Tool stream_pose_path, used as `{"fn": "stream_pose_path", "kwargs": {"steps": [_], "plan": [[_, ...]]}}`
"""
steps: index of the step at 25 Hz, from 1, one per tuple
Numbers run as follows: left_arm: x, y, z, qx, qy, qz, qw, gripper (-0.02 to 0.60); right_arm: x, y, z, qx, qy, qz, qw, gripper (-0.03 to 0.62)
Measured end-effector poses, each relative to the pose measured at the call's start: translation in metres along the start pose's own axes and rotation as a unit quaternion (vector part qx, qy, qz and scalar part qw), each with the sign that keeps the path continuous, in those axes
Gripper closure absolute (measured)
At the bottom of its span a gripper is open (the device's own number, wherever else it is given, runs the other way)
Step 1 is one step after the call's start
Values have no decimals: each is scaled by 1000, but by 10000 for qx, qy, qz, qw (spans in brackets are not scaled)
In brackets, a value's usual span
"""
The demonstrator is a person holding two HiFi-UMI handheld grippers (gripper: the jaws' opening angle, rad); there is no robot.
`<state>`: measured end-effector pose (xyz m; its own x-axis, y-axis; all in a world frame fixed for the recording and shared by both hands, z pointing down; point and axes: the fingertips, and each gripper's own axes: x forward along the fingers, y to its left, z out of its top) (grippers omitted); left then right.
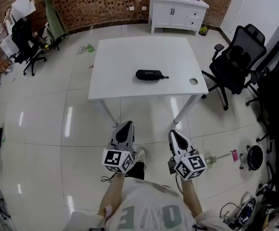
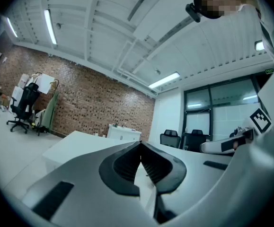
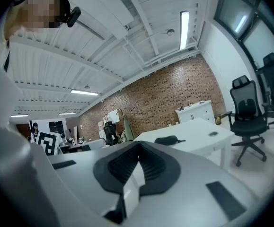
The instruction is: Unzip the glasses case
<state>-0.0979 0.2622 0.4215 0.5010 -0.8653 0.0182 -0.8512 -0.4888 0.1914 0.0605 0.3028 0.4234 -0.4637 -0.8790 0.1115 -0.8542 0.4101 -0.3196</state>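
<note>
A black oblong glasses case point(image 1: 149, 75) lies on the white table point(image 1: 125, 57), a little right of its middle, with a short black strap or zip pull trailing to its right. The right gripper view catches the glasses case point(image 3: 166, 139) far off, above the jaw tips. Both grippers hang well short of the table, over the floor in front of me. My left gripper point(image 1: 125, 126) is shut with nothing in it, tips touching. My right gripper point(image 1: 174, 134) is shut too and holds nothing. The left gripper view shows only the table's near corner point(image 2: 75, 143), no case.
A round grommet hole point(image 1: 193, 81) marks the table's right edge. Black office chairs point(image 1: 235, 64) stand to the right, another chair point(image 1: 26, 44) at far left. A white cabinet point(image 1: 177, 11) sits against the brick wall. Cables and small items litter the floor at lower right.
</note>
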Motion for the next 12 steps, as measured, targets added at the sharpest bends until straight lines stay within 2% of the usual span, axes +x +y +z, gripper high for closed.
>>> {"fn": "stream_pose_path", "kwargs": {"steps": [6, 12], "plan": [[119, 68, 34, 80, 26, -240, 9997, 592, 141, -32, 46, -93, -10, 98, 9999, 597], [194, 97, 19, 25, 287, -177, 9994, 592, 219, -77, 48, -38, 277, 220, 9994, 597]]}}
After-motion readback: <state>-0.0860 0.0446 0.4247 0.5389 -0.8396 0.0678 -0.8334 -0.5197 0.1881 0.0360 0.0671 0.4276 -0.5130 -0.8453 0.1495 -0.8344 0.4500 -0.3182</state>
